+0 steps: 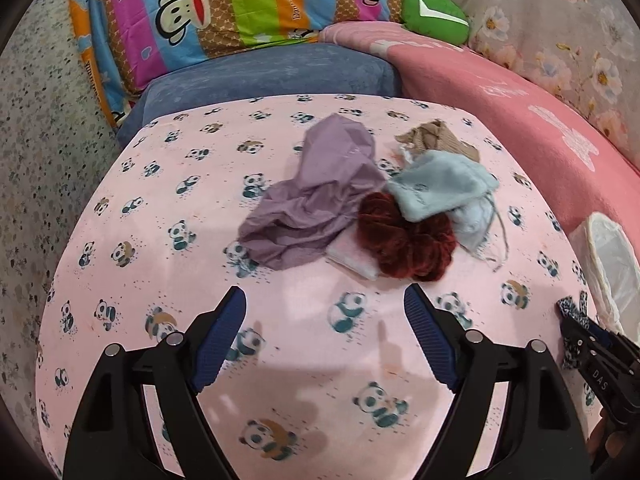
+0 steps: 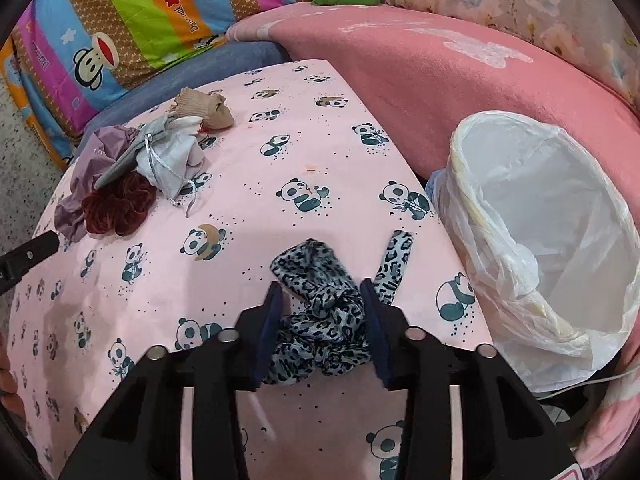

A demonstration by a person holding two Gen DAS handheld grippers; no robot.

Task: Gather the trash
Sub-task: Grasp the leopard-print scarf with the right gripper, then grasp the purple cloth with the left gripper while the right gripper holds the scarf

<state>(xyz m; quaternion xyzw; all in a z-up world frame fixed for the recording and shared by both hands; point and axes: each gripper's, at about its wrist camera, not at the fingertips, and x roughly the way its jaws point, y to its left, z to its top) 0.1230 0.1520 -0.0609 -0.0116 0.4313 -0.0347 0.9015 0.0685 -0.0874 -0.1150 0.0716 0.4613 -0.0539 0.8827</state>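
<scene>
The right gripper (image 2: 320, 312) has its fingers (image 2: 270, 334) closed in on a leopard-print scrunchie (image 2: 320, 320), the blue pads pressing the bunched fabric from both sides. The bunch fills the gap between the fingers and spills a little past their tips onto the surface (image 2: 240, 184), a pink cloth printed with pandas. One flat tail of the scrunchie (image 2: 394, 266) runs out beyond the right finger; its long axis slants away from the fingers and up to the right, its squared end pointing toward the white-lined bin (image 2: 552, 248), which stands just off the surface edge, to the right of the fingers.

The left gripper (image 1: 325, 312) has its fingers (image 1: 222, 344) spread wide with nothing between them, only bare panda cloth. Ahead of the fingertips, a little apart from them, lies a heap of soft things: a crumpled purple bag (image 1: 316, 196) ahead and slightly left, a dark red scrunchie (image 1: 404, 240) ahead of the right finger, touching the purple bag's edge, a pale blue pouch (image 1: 440, 188) lying on the red scrunchie's far side with its drawstring trailing right, and a beige sock (image 1: 436, 140) farthest off. A small pink-white packet (image 1: 352, 258) pokes out from under the purple bag, nearest the fingers.
</scene>
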